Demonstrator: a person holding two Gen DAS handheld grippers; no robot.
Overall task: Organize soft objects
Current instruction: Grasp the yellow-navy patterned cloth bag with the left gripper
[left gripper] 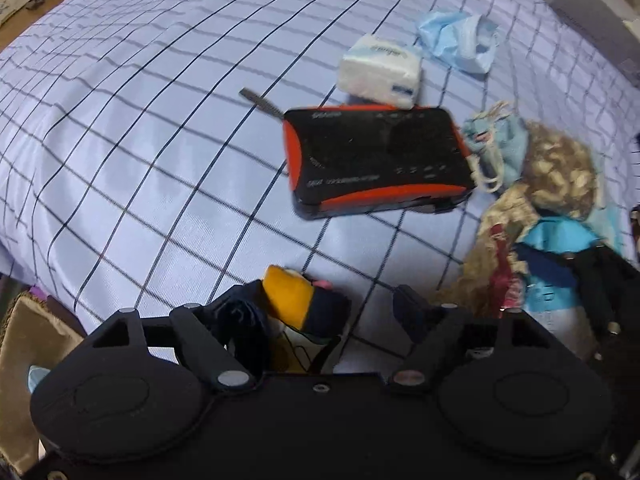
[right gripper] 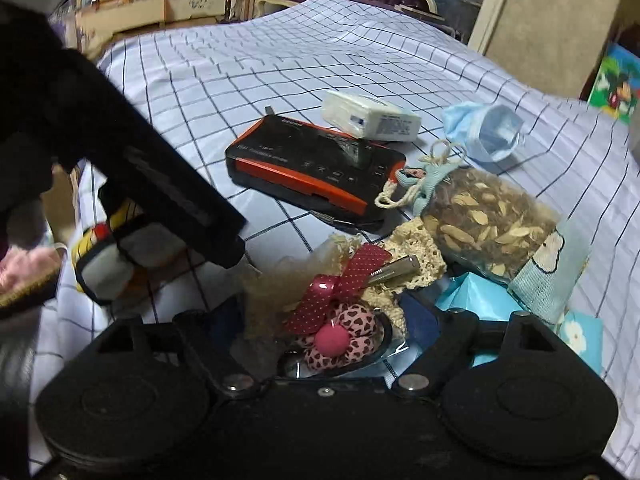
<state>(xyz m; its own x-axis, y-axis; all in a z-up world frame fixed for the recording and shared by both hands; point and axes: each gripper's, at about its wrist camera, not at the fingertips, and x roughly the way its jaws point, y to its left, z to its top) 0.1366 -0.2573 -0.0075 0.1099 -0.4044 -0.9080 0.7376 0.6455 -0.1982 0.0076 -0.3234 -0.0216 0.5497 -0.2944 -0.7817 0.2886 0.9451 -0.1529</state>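
light: dim, even indoor, source unclear | shadows: soft, under black-and-orange device [left gripper: 376, 160] toward 6 o'clock | glare: faint sheen on device top in right wrist view | blur: smear around 3 o'clock in left wrist view; edges soft | distortion: checked sheet [left gripper: 160, 120] grid bows outward toward rims

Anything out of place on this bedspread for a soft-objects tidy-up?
Yes: the black and orange device is hard plastic, lying on the checked bedspread between the tissue pack and the potpourri bag. The blue face mask lies crumpled.
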